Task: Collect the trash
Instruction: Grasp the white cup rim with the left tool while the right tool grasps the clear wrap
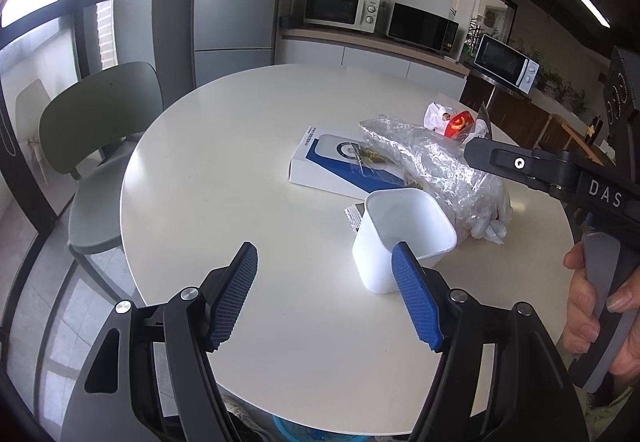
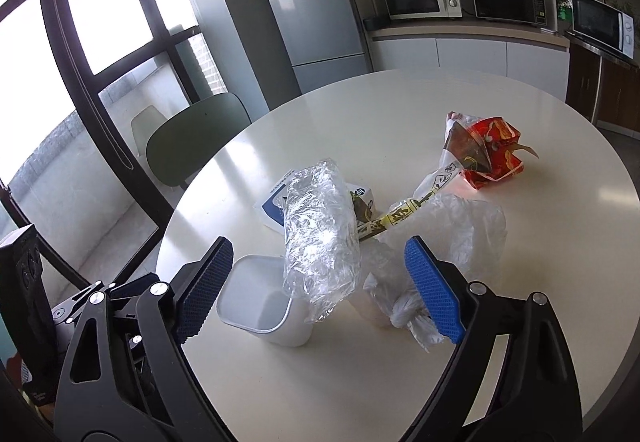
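- A round white table [image 1: 240, 145] holds the trash: a crinkled clear plastic bag [image 2: 320, 234], a red snack wrapper [image 2: 494, 157], a yellow-printed wrapper strip [image 2: 400, 215] and a white square tub [image 1: 400, 230], clustered toward the table's right half in the left wrist view.
- The left gripper [image 1: 324, 294] hovers with its jaws spread and nothing between them; its right pad overlaps the tub's near rim in the picture, and whether they touch cannot be told.
- The right gripper [image 2: 316, 282] stands released, jaws wide around the near end of the clear bag, pads not pressing it; a knotted thin bag [image 2: 404, 312] lies just beside its right pad.
- A blue-and-white box [image 1: 332, 165] is half hidden under the clear bag; its print is too small to read.
- A person's hand [image 1: 600, 318], cut off at the frame edge, grips the right tool's handle.
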Motion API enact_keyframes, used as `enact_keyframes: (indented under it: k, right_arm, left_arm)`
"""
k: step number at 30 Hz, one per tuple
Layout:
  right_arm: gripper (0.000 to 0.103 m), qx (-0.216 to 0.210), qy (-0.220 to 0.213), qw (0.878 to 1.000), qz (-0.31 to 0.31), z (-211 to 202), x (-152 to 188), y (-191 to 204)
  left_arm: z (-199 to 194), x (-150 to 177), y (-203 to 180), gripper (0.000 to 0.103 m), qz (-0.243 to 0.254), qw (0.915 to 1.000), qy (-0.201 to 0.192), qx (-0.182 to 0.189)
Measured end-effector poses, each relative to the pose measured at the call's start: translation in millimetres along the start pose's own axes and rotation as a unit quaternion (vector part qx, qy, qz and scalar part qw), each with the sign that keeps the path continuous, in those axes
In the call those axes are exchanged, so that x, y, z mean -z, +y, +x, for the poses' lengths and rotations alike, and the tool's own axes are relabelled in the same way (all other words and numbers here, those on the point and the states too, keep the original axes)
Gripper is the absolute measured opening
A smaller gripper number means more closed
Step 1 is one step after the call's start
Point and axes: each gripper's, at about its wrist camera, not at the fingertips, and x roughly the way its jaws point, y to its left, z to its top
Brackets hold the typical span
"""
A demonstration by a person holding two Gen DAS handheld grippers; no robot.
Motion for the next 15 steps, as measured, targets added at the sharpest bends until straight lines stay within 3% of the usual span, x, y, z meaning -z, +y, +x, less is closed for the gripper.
enact_keyframes:
  k: [8, 10, 15]
  right_arm:
    - [0.060, -0.014, 0.028, 0.999, 0.020, 24.1, -3.8, -9.1]
    - [0.046, -0.023, 0.034, 0.999, 0.018, 27.6, -2.8, -9.6]
    - [0.033, -0.041, 0.040, 0.998, 0.018, 30.2, 0.5, -10.5]
  left_arm:
    - [11.6, -16.0, -8.1, 0.069, 0.011, 0.9999, 0.005, 0.001]
    - [20.2, -17.9, -11.1, 0.069, 0.011, 0.9998, 0.017, 0.008]
    - [40.8, -21.7, -12.5, 0.069, -0.001, 0.9984, 0.051, 0.024]
